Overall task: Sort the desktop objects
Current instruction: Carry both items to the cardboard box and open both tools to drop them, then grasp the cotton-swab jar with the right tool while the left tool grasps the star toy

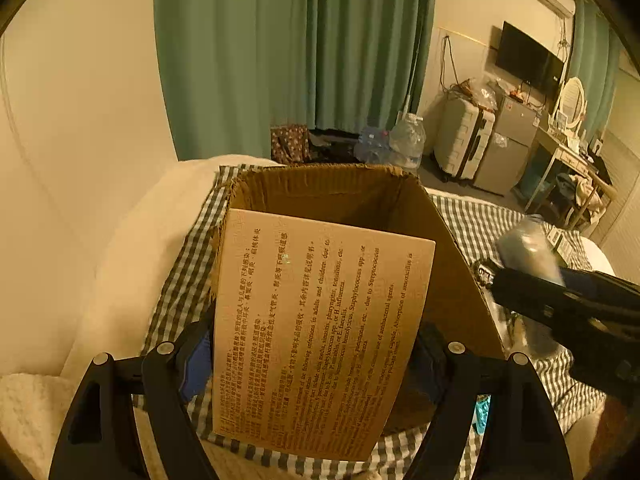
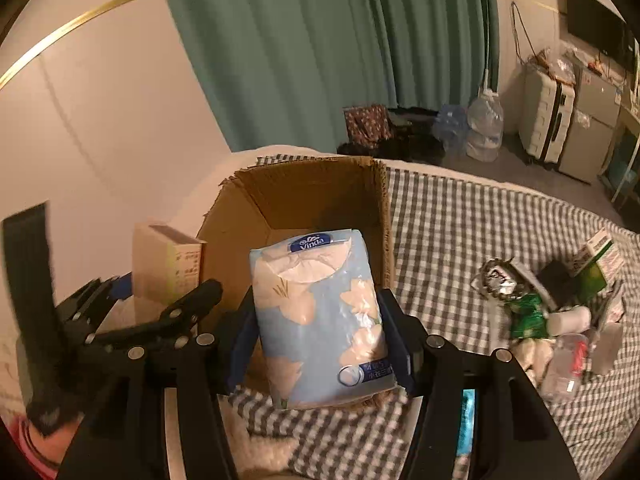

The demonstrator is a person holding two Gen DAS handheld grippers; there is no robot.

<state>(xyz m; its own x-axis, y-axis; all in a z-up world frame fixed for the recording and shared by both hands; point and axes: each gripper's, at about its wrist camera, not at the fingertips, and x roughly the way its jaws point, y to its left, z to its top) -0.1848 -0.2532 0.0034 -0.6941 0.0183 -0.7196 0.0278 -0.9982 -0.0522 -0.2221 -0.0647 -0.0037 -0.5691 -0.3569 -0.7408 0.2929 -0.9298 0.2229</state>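
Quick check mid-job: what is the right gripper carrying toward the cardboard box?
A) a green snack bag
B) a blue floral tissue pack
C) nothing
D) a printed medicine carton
B: in the right wrist view the right gripper is clamped on the blue floral tissue pack, in front of the open cardboard box; the printed medicine carton sits in the left gripper.

Cardboard box (image 1: 340, 188) floor hidden, tissue pack (image 1: 524, 244) motion-blurred
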